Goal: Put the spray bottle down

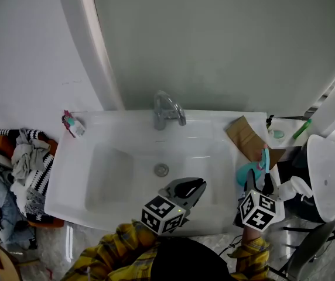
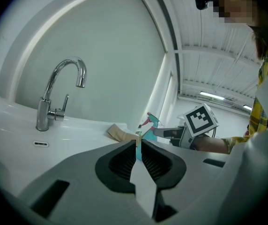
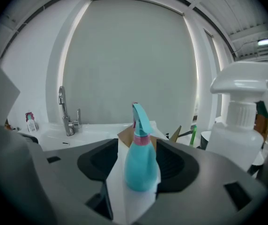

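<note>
Right gripper [image 1: 259,177] spread wide around one teal spray bottle [image 3: 141,165] at the sink [image 1: 97,133] edge. Left gripper [image 2: 138,146] pinched together, empty, over the open basin.

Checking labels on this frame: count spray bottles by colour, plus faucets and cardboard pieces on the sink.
Teal spray bottle: 1
White spray bottle: 1
Faucet: 1
Cardboard piece: 1
Total: 4
</note>
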`<state>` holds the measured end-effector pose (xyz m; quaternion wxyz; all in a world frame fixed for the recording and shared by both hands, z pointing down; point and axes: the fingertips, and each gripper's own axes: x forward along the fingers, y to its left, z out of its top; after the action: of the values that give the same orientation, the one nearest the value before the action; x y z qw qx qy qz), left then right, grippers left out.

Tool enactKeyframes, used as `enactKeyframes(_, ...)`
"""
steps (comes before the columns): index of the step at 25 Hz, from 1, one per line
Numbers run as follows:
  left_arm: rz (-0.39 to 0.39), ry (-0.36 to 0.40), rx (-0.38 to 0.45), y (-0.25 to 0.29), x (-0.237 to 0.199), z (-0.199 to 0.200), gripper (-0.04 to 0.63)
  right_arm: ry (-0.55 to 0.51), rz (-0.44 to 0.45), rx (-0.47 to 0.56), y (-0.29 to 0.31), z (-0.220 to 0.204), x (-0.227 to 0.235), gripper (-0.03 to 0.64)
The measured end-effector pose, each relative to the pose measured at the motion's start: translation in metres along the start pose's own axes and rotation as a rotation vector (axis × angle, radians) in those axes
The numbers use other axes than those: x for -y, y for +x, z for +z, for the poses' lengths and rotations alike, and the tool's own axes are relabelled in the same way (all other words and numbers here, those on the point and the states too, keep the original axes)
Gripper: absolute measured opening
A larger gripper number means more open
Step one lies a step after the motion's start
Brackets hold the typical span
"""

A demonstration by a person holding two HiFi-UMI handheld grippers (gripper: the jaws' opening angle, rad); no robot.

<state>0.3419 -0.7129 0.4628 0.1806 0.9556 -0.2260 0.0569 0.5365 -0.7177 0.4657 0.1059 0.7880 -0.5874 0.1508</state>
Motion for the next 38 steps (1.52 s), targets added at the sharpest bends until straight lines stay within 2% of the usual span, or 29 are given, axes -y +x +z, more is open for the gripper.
enactKeyframes(7, -0.028, -0.012, 0.005, -0.018, 0.014, -0.009, 0.037, 0.016, 0.010, -0.034, -0.029, -0.016, -0.011, 0.221)
enactKeyframes(11, -0.032, -0.015, 0.007, -0.036, 0.017, -0.011, 0.035, 0.008, -0.003, -0.019, -0.049, -0.015, -0.021, 0.124)
enactKeyframes(15, -0.036, -0.011, 0.012, -0.055, 0.020, -0.009, 0.037, 0.016, -0.006, -0.015, -0.068, -0.018, -0.031, 0.061)
enactKeyframes(19, -0.037, -0.008, 0.018, -0.073, 0.021, -0.008, 0.037, 0.035, 0.011, 0.004, -0.084, -0.021, -0.045, 0.032)
enactKeyframes(27, -0.059, 0.006, 0.011, -0.103, 0.030, -0.015, 0.037, 0.058, 0.083, 0.045, -0.121, -0.026, -0.080, 0.017)
enactKeyframes(38, -0.050, -0.012, 0.004, -0.147, 0.036, -0.030, 0.037, 0.049, 0.148, 0.029, -0.164, -0.046, -0.121, 0.009)
